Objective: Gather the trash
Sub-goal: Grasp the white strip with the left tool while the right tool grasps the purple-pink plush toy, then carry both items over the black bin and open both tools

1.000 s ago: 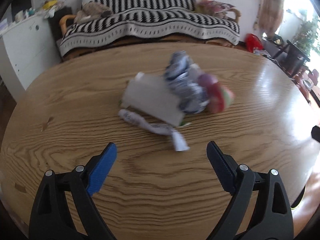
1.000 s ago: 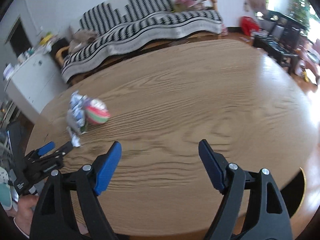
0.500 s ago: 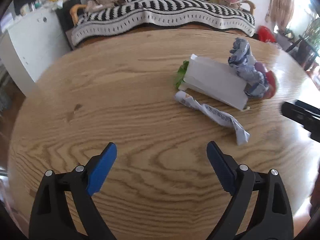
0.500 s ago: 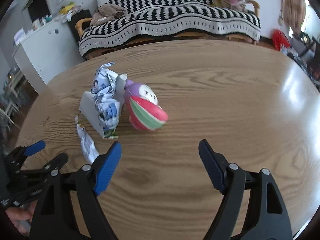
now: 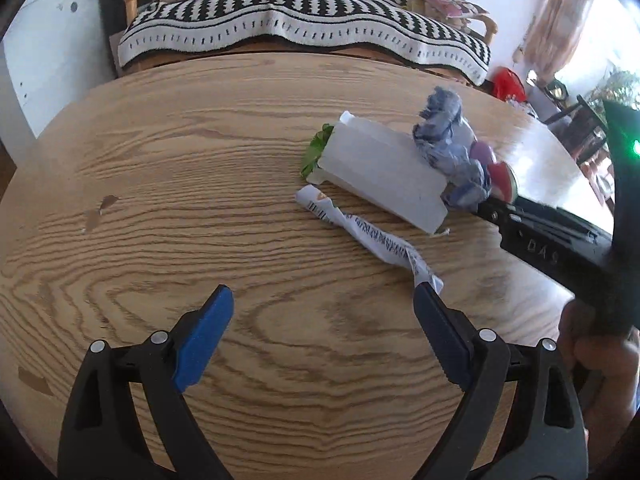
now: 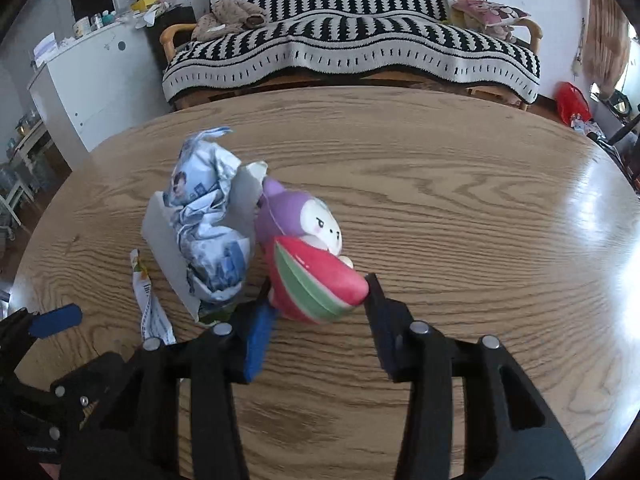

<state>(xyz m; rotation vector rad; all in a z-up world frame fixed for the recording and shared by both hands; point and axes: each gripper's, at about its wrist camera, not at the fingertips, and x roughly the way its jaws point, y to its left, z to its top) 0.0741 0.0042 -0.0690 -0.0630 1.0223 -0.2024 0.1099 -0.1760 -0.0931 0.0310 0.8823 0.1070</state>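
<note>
Oak-grain oval tabletop (image 5: 168,184), striped sofa throw (image 6: 360,44) behind.

Right gripper (image 6: 318,300): jaws have narrowed since a moment ago, flanking the soft plush toy (image 6: 312,260), grip uncertain. Left gripper (image 5: 324,300): jaws wide, empty, just short of the twisted paper wrapper (image 5: 368,236). Beyond, mid-tabletop: flat white carton (image 5: 380,176) and crumpled blue-white bag (image 6: 212,220).

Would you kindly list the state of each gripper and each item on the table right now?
left gripper: open, empty, above the table.
right gripper: jaws around the plush toy, contact not certain.
plush toy: lying on its side.
white box: lying flat.
blue-and-white wrapper: crumpled, on the box.
twisted paper wrapper: lying loose on the table.
</note>
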